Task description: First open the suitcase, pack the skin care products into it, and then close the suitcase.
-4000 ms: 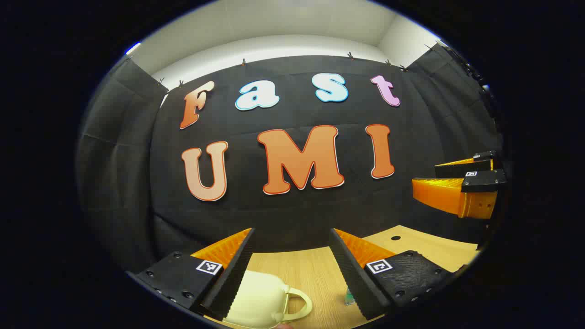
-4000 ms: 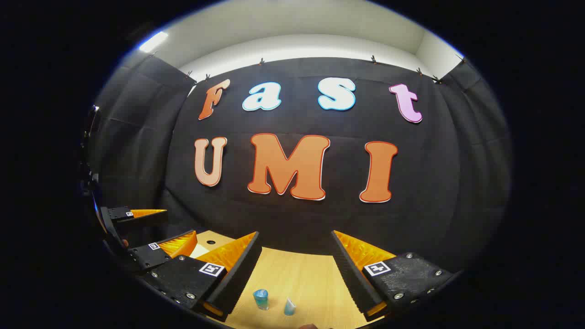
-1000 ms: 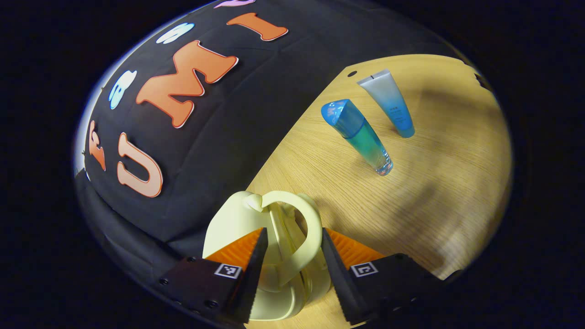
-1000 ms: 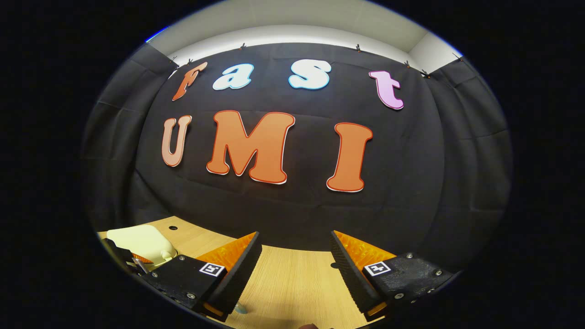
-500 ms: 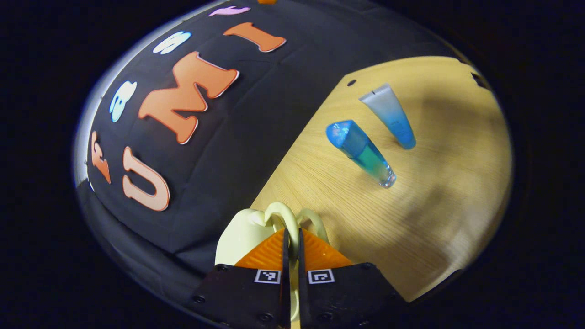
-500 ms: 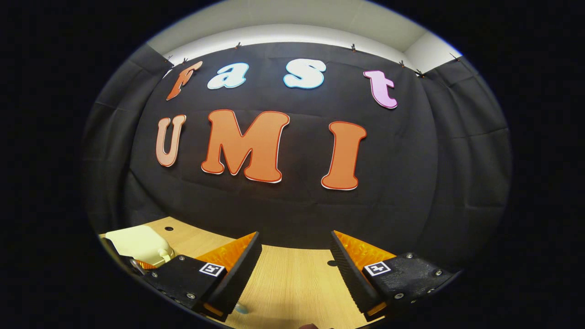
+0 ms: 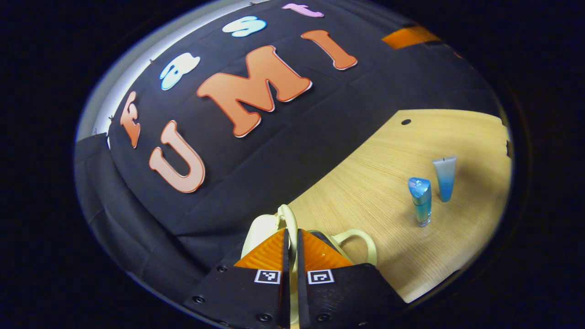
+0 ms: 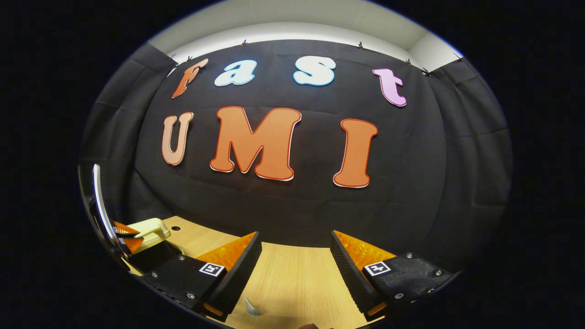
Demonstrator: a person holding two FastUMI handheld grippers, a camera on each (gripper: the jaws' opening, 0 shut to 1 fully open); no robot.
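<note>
A small cream suitcase [image 7: 259,230] stands at the table's back edge by the black cloth. My left gripper [image 7: 291,234] is shut on one of its two loop handles, and the other handle [image 7: 362,239] hangs apart to the right with a dark gap between the halves. A blue bottle [image 7: 421,201] and a pale blue tube [image 7: 444,178] stand upright farther right. In the right gripper view the cream lid [image 8: 147,230] is tilted up at far left, pinched by the left gripper. My right gripper [image 8: 295,243] hovers open over the table, with the tube's tip [image 8: 251,307] just below it.
The wooden table [image 7: 388,173] runs to the black cloth wall, with a small round hole [image 7: 406,122] near the back. Bare wood lies between the suitcase and the two products. The table [image 8: 292,283] also spreads under the right gripper.
My left gripper closed on the suitcase handle and has pulled it up and back, parting the two halves. The bottle and tube now look farther away. The right gripper barely moved.
</note>
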